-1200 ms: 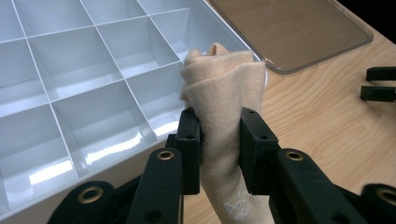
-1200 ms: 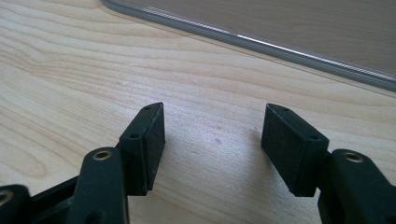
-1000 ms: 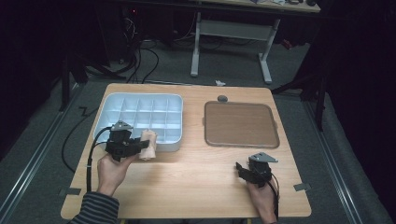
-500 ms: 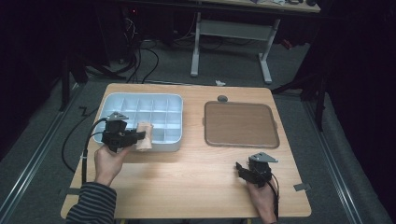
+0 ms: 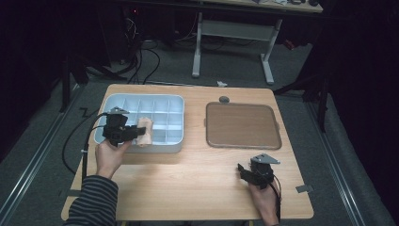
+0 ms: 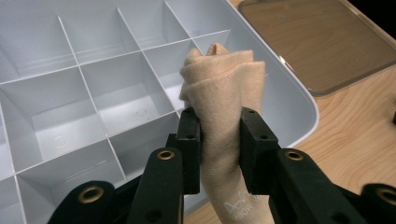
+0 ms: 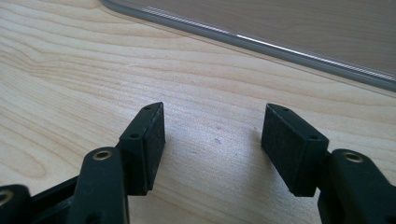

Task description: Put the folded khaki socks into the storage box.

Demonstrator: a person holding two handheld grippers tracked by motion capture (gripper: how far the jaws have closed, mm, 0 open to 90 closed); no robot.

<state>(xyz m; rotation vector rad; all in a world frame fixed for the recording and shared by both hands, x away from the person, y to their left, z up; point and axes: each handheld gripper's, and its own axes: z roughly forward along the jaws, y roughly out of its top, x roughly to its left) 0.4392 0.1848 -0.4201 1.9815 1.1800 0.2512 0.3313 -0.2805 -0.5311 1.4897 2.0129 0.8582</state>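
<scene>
- The left gripper (image 6: 219,140) clamped a rolled beige cloth (image 6: 223,100), holding it above the near right corner of the grey tray (image 5: 175,147).
- The right gripper (image 7: 212,149) sat open and empty on the table (image 5: 188,183), right of the tray.
- Risk: the roll could straddle a divider or unroll over the tray's rim when let go.

Faint print on the cloth you hold

Your rolled beige knit cloth (image 6: 224,102) bears small pale lettering near its lower end, too cut off to read.
</scene>
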